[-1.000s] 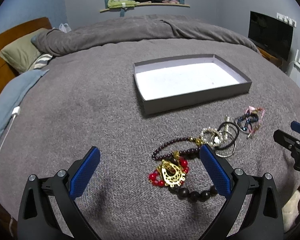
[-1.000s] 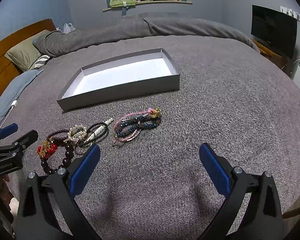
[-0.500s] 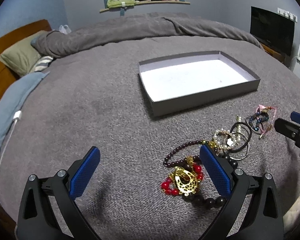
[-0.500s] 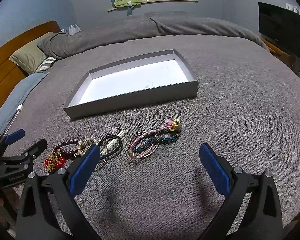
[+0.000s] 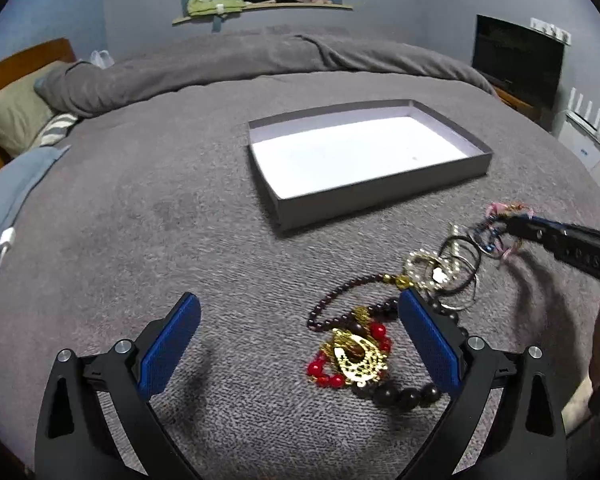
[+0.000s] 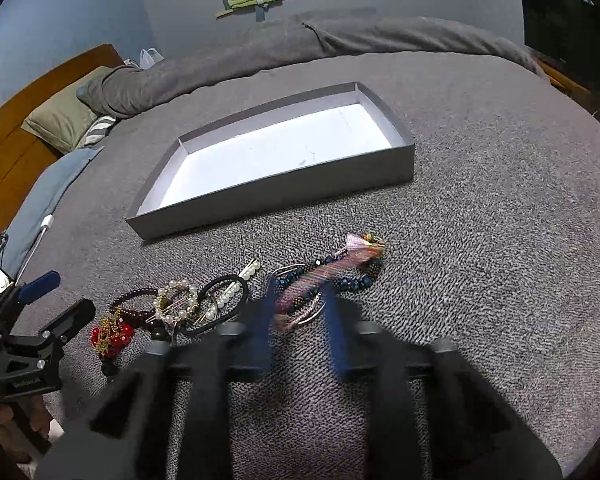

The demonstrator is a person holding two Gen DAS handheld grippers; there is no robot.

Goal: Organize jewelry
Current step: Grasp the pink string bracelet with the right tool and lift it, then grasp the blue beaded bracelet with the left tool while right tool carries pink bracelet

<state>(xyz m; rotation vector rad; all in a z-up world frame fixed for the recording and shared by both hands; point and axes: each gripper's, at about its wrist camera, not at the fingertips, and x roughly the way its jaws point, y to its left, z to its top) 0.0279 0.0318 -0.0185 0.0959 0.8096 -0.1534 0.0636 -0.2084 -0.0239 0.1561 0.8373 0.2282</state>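
Between the right gripper [image 6: 300, 312] fingers, pink-and-blue bracelets [image 6: 340, 268].

You have one shallow grey box [image 6: 284, 188] on the bed [image 6: 500, 240], two grippers, left gripper [image 5: 300, 344] and right gripper [image 6: 300, 320], and one loose row of jewelry: one red-and-gold beaded piece [image 5: 352, 356], one pearl ring [image 6: 177, 304], one pink-and-blue bracelet bundle [image 6: 332, 272]

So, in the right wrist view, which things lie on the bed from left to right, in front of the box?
Left gripper → red bead piece with gold charm → pearl ring → black hair tie → pink and blue bracelets, between the right gripper fingers.
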